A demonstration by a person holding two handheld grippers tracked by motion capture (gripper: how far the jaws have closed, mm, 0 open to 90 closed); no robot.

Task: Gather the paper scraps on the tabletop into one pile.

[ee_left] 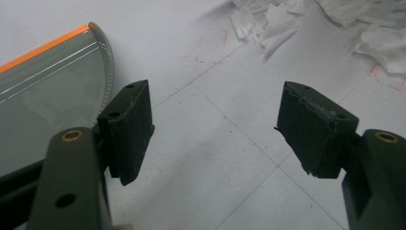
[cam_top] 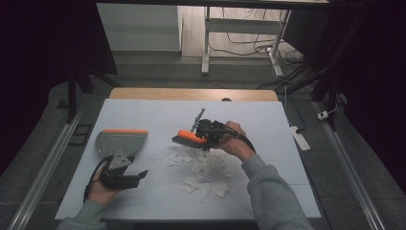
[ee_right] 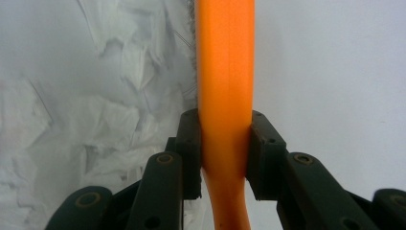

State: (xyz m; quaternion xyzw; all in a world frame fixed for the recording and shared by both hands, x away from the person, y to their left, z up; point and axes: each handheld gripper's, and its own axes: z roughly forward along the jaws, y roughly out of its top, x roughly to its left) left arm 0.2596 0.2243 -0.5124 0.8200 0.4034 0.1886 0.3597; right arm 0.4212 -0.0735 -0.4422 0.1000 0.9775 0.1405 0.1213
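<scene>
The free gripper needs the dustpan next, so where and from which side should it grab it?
Probably the dustpan's curved grey back wall, approached from the near side where the open left gripper waits. The orange-edged lip lies flat on the table, offering little to pinch.

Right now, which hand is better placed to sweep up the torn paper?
The right one. Its claw is already shut on the orange brush, just beyond the paper scraps. The left claw is open with nothing in it, beside the dustpan, so it would more likely hold that.
</scene>
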